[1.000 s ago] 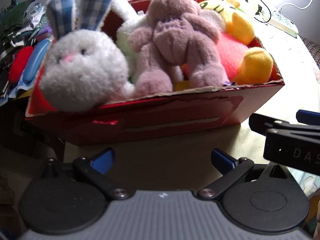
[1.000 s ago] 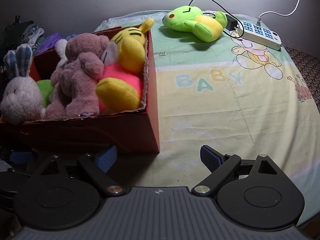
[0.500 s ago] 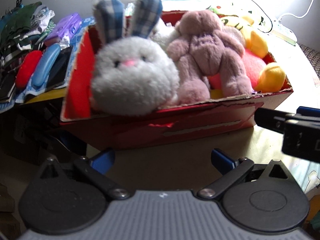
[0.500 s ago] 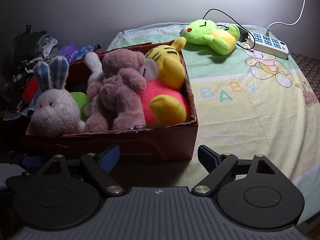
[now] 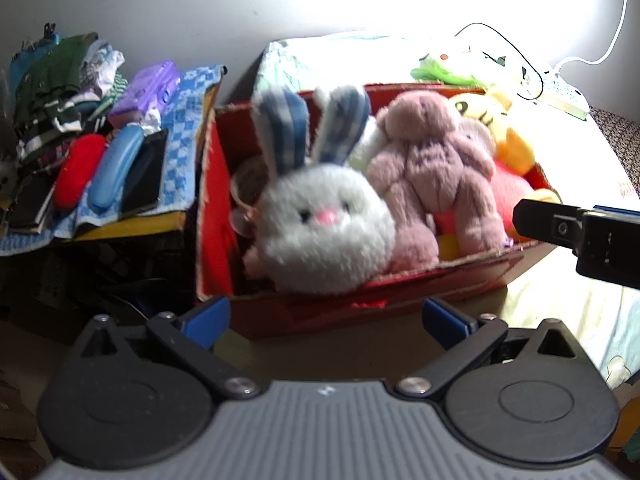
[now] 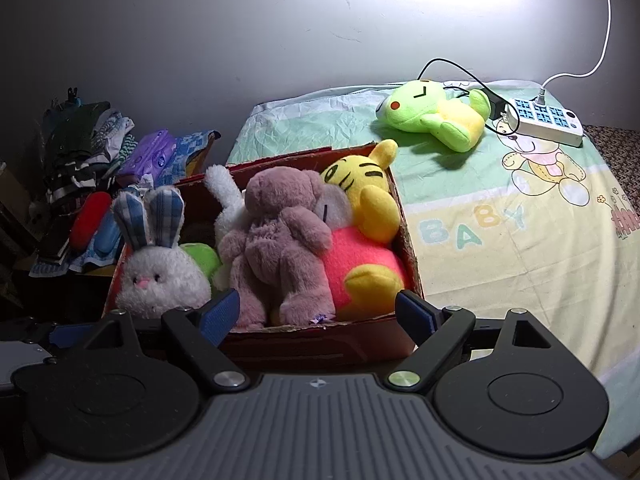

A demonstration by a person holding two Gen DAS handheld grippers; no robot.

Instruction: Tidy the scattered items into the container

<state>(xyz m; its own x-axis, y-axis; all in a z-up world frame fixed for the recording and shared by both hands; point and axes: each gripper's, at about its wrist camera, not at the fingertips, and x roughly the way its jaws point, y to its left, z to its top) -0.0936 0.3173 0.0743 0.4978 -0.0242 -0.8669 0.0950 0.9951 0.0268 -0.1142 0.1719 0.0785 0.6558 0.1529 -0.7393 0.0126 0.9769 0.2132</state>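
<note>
Green plush frog (image 6: 434, 120) lying flat, head toward red box (image 6: 408, 240).

A white power strip (image 6: 544, 122) with blue sockets is seen in the upper right of the right wrist view, laid on a pale bedsheet (image 6: 500, 248) printed with a cartoon bear and the word "BABY". A white cable (image 6: 600, 40) is plugged into the strip and is led up the grey wall (image 6: 200, 40); a black cable (image 6: 452, 66) is looped just beside it. At the left of the frame a heap of folded clothes (image 6: 76, 140) is piled, with a purple packet (image 6: 154, 154), a blue checked cloth (image 5: 188, 128), a red case (image 5: 78, 170) and a blue case (image 5: 118, 166) laid close together.
</note>
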